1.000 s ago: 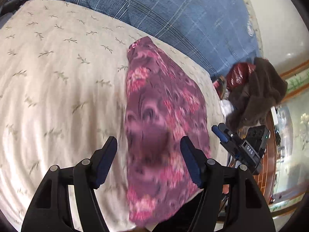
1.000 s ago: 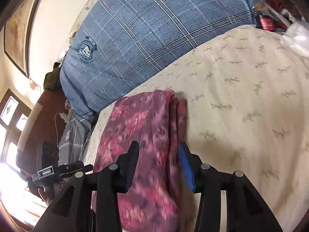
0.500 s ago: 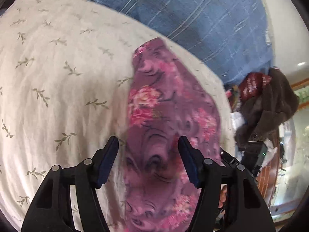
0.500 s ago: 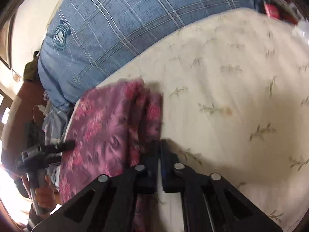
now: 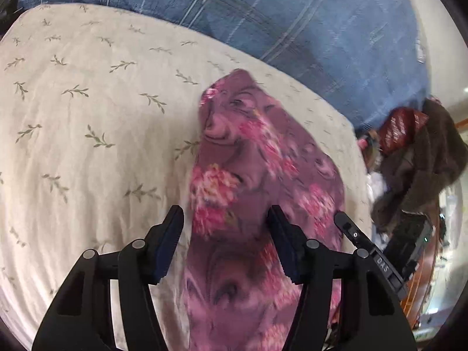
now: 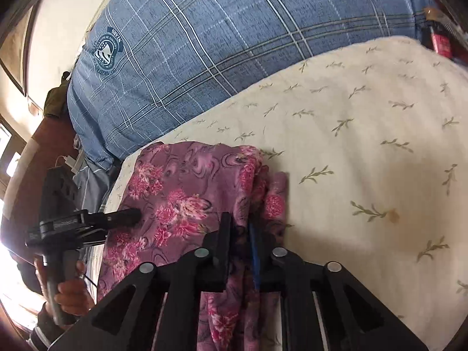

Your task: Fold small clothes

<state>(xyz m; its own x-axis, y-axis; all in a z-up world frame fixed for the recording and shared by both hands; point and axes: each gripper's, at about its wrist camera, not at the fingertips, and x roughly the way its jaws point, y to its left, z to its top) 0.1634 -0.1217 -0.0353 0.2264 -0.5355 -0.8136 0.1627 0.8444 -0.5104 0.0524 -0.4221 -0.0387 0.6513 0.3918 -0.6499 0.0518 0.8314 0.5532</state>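
Left wrist: left gripper (image 5: 225, 242) spread wide over purple floral garment (image 5: 257, 193) on cream sheet (image 5: 87, 117), gripping nothing (likely sag there); right wrist: right gripper (image 6: 238, 234) pinching bunched garment edge, layers could slip or drag crooked.

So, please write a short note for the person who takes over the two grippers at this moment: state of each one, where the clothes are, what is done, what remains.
Right gripper: shut on the purple floral garment, pinching its bunched right edge.
Left gripper: open, fingers wide, above the garment's near part, not gripping.
Garment: lies lengthwise on the cream leaf-print sheet, near the bed's edge, in front of the blue plaid pillow.
Done: it appears already folded into a narrow strip, with layers showing at the right edge.
Left: probably grip with the left gripper too, then make the next fold and flatten it.
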